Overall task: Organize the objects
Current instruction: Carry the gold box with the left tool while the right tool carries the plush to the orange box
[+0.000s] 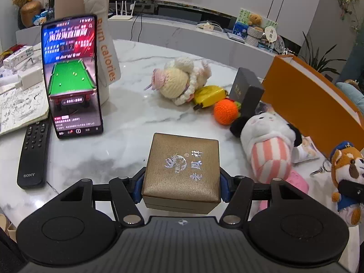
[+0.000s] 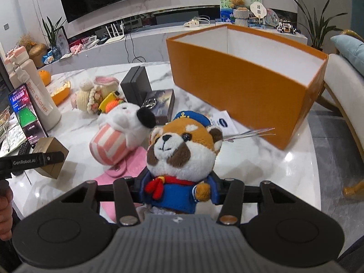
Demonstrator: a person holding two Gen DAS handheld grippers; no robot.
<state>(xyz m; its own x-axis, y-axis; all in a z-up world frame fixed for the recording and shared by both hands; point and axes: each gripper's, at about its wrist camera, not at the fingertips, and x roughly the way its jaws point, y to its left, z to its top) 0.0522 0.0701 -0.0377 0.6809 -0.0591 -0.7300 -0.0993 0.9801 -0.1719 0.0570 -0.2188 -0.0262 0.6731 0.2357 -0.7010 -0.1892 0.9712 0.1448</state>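
I hold two things off the white marble table. My left gripper is clamped about half wide on a gold gift box, its blue pads pressed on both side walls; the lid is down, so I cannot tell what is in it. My right gripper is squeezed nearly closed on a fox plush in a blue sailor jacket, gripped at the body with the head upright above the jaws.

I take the big orange box as landmark. It stands open-topped at the table's far right, one corner close to the curved table edge; its white inside looks bare as far as I can see in. In front of it, between it and the fox plush, lies a clear strip of marble with only some papers at its foot. Left of it the things crowd together: one white plush with black ears and pink-striped clothing, one crocheted doll, one crocheted orange ball, one yellow item and one dark grey box standing upright just beside the orange wall. I count three boxes and three soft toys.

Far left of it a phone leans lit against a beige bottle, with one black remote lying flat beside it; open marble lies between these and the toys.
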